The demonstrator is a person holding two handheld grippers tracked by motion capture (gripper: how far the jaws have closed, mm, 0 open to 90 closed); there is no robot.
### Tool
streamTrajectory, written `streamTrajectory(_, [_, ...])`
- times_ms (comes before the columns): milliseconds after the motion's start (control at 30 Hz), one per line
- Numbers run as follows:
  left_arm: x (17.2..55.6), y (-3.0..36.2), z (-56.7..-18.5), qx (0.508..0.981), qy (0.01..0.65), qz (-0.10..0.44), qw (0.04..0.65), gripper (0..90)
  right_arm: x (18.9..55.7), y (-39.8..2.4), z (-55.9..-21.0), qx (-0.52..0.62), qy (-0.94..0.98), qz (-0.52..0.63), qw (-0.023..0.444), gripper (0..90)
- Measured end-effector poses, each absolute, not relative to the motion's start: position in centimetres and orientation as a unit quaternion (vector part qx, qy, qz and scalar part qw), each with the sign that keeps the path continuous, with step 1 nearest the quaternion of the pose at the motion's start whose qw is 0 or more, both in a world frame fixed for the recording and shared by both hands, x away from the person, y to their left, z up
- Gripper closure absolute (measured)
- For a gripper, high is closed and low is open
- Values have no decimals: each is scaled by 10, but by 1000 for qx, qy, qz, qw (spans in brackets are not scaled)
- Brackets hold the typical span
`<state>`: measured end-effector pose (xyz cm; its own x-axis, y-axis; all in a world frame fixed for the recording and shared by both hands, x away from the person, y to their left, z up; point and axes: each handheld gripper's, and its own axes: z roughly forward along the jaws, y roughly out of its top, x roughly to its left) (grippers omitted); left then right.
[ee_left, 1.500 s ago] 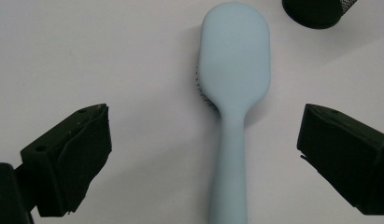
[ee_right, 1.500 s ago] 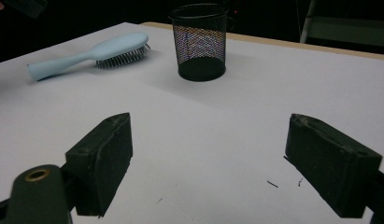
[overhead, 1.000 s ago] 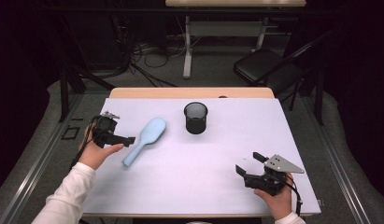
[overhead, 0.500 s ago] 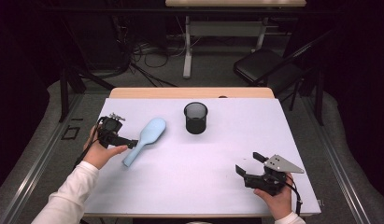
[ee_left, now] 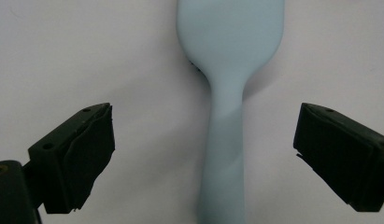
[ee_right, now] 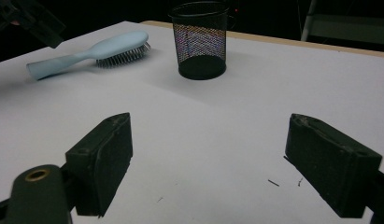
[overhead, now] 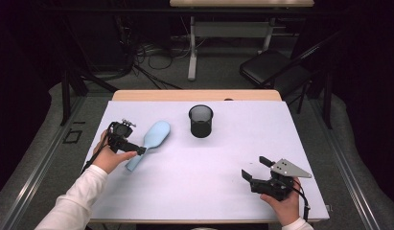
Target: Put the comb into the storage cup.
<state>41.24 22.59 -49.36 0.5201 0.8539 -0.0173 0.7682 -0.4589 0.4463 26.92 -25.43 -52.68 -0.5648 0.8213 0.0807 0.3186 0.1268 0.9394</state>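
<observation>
A pale blue hairbrush [overhead: 150, 137] lies bristles down on the white table, its handle pointing toward the near left. My left gripper [overhead: 140, 150] hovers at the handle with its jaws open. In the left gripper view the brush handle [ee_left: 224, 154] runs up the middle between the two wide-apart pads, touching neither. A black mesh cup [overhead: 201, 120] stands upright at the centre back. My right gripper [overhead: 254, 168] rests low at the near right, open and holding nothing. The right gripper view looks across the table at the cup [ee_right: 201, 39] and the brush [ee_right: 101, 49].
A white sheet [overhead: 209, 191] covers the table, with a strip of wood showing at its far edge [overhead: 194, 95]. Behind the table stand a dark chair [overhead: 271, 67] and a table leg with loose cables on the floor.
My left gripper has shifted right and down toward the brush handle, so the handle now lies between its open jaws. The right gripper, brush and cup have stayed put.
</observation>
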Motion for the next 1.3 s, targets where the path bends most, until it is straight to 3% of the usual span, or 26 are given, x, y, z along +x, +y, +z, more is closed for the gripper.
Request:
streamTrajectory(900, [427, 210, -508, 855, 480, 77, 177, 166, 270, -254, -527, 399, 713, 525, 238, 148])
streamTrajectory(1133, [426, 208, -508, 859, 478, 73, 170, 317, 270, -254, -527, 398, 714, 524, 238, 148])
streamTrajectory(1300, [427, 208, -509, 853, 488, 74, 167, 337, 270, -254, -527, 397, 714, 525, 238, 148])
